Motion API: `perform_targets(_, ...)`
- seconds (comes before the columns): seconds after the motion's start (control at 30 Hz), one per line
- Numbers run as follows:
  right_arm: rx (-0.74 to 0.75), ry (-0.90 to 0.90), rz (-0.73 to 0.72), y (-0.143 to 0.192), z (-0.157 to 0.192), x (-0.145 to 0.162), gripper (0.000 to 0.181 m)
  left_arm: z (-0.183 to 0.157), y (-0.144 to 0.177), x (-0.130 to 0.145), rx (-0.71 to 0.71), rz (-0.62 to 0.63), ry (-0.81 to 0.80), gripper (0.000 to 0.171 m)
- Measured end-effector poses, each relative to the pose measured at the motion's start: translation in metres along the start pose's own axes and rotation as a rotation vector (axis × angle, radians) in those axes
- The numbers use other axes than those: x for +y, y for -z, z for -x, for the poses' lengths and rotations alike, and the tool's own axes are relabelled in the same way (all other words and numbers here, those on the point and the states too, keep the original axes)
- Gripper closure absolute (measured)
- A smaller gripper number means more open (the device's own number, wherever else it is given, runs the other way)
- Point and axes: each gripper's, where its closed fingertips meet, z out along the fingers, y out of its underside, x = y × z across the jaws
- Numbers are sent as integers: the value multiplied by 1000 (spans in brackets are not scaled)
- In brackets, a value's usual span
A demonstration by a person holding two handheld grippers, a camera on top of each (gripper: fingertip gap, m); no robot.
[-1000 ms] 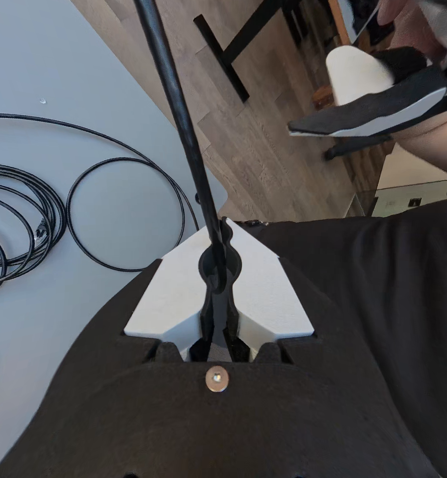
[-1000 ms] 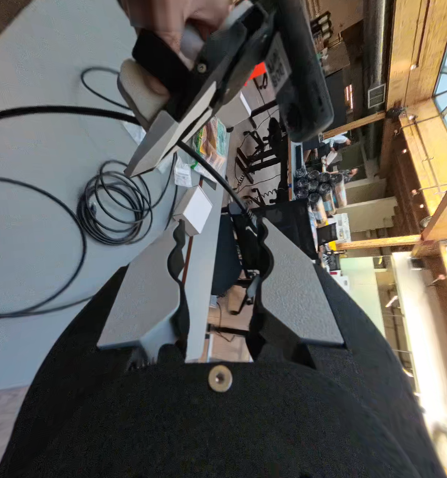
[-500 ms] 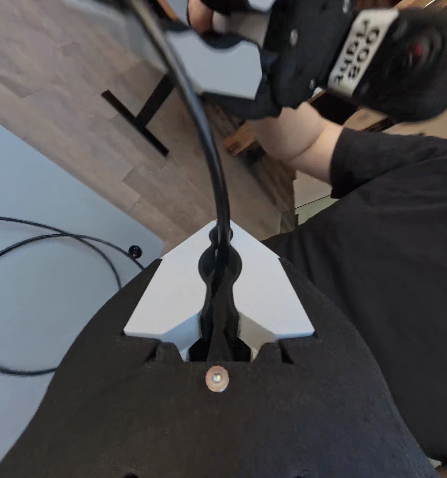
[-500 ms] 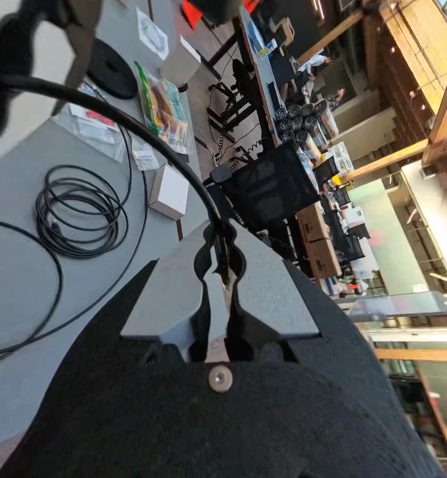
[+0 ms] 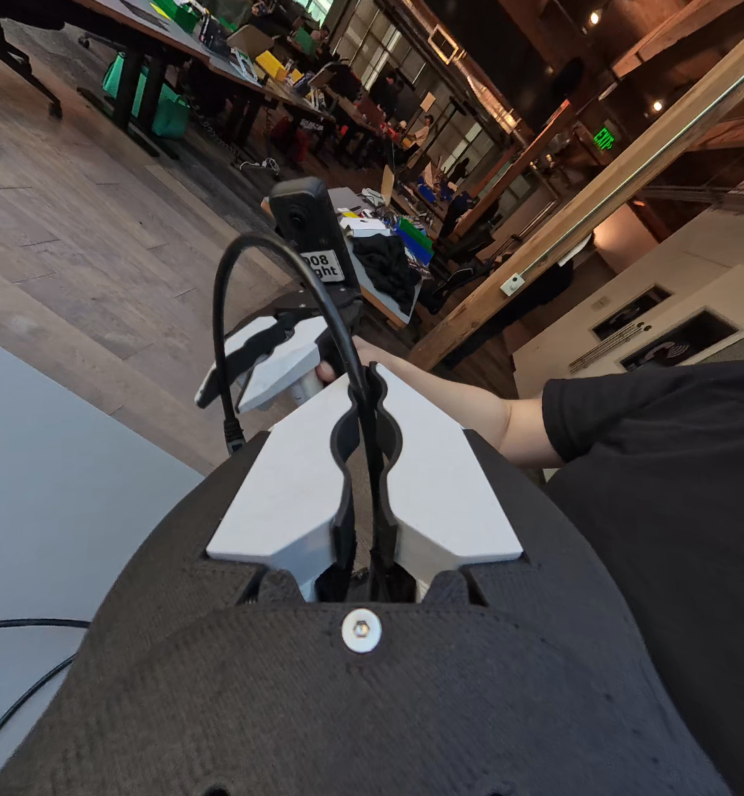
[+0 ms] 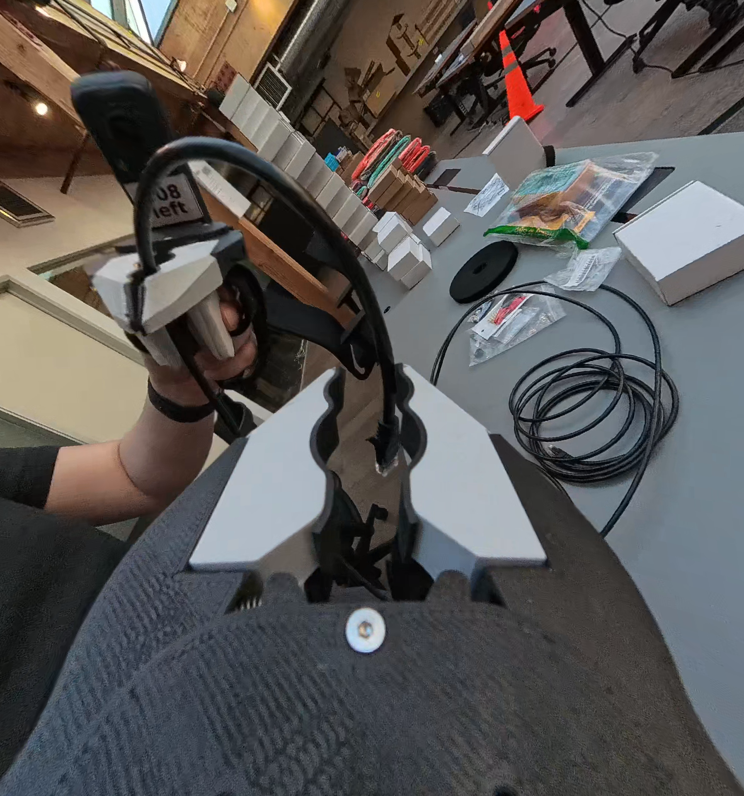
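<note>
While the left gripper (image 5: 368, 379) is pinching the black cable (image 5: 275, 254) tight between nearly closed jaws, the cable is arching up and over, its plug end (image 5: 233, 433) dangling free. The right gripper (image 6: 370, 383) is standing partly open, gripping nothing, with that plug (image 6: 385, 448) hanging in the gap against the right-hand jaw. Both are held up off the grey counter (image 6: 706, 495), where the coiled cable (image 6: 589, 413) is lying (beside small plastic bags (image 6: 512, 318) and a white box (image 6: 693, 239)). It looks light and springy, holding its curve; I'd grip just behind the plug, on the jacket.
</note>
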Motion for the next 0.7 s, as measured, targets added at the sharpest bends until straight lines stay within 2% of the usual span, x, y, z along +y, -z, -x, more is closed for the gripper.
perform_targets(0.07, 20, -17, 31, -2, -7, 11, 179, -3, -8, -8, 9, 20, 6, 171)
perform_targets(0.13, -34, -165, 4, -4, -6, 14, 180, -6, -16, -14, 28, 42, 24, 171)
perform_targets(0.2, -217, -415, -86, -1, 5, 8, 180, -16, -26, -16, 80, 82, -7, 169)
perform_targets(0.27, -392, -654, -205, 6, 8, -1, 180, -34, -34, -8, 164, 166, -52, 151)
perform_targets(0.3, -436, -716, -238, 9, 8, -3, 181, -40, -37, 0, 177, 220, -83, 143)
perform_targets(0.33, -451, -747, -251, 10, 8, -4, 181, -43, -39, 10, 173, 271, -132, 144)
perform_targets(0.37, -454, -758, -262, 13, 8, -5, 181, -46, -40, 20, 166, 312, -189, 145)
perform_targets(0.43, -424, -740, -250, 16, 9, -10, 181, -37, -42, 36, 68, 364, -313, 146)
perform_targets(0.5, -310, -660, -195, 19, 5, -11, 180, -27, -46, 46, -51, 377, -442, 145)
perform_targets(0.57, -196, -576, -165, 29, 1, -20, 180, -30, -55, 50, -99, 285, -509, 142)
perform_targets(0.67, -26, -376, -93, 48, 11, -41, 181, -25, -63, 59, -172, 125, -531, 131)
perform_targets(0.7, 47, -285, -55, 52, 16, -47, 180, -21, -66, 65, -178, 79, -518, 132)
